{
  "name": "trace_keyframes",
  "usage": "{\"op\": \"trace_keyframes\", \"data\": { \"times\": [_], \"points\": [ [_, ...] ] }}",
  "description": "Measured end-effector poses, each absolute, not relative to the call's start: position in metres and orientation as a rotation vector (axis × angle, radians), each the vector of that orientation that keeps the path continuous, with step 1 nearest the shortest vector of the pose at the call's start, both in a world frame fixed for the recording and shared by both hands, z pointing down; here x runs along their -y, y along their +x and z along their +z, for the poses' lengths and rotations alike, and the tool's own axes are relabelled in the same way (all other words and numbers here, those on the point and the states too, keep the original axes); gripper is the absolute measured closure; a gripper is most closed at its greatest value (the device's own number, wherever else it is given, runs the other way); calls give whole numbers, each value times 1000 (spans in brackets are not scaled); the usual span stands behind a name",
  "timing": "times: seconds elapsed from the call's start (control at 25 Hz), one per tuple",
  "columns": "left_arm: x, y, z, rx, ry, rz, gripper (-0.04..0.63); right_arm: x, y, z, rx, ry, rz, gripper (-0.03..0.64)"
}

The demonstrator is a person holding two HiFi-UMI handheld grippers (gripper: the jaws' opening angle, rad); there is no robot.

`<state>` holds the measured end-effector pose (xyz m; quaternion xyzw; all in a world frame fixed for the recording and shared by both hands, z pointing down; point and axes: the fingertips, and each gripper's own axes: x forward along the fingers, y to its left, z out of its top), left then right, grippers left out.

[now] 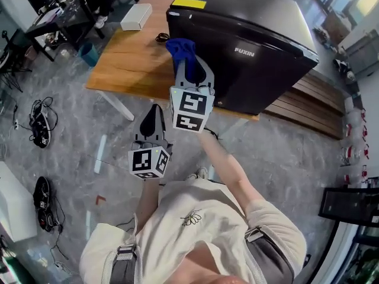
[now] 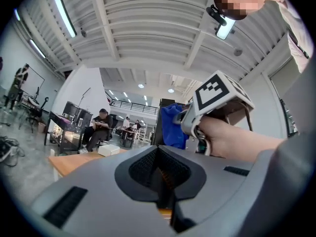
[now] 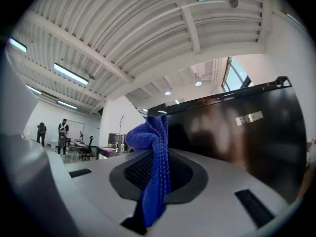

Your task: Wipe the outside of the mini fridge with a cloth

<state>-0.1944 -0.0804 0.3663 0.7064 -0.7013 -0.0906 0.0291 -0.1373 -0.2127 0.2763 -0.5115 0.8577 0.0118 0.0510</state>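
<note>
Forearm [image 1: 228, 161] outstretched, cloth [image 1: 180, 48] perhaps touching fridge [image 1: 260, 37]

Blue cloth [image 1: 179, 49] beside black mini fridge [image 1: 260, 28]

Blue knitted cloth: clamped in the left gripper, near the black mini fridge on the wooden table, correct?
Wrong gripper: the right gripper view shows the blue knitted cloth clamped in the right gripper, near the black mini fridge on the wooden table.
</note>
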Motion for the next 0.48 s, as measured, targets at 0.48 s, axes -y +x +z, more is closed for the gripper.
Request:
{"op": "trace_keyframes", "data": {
  "times": [0.48],
  "points": [
    [44, -256, 379, 2342, 1945, -264, 591, 243, -186, 291, -2646, -1630, 141, 555]
  ]
}}
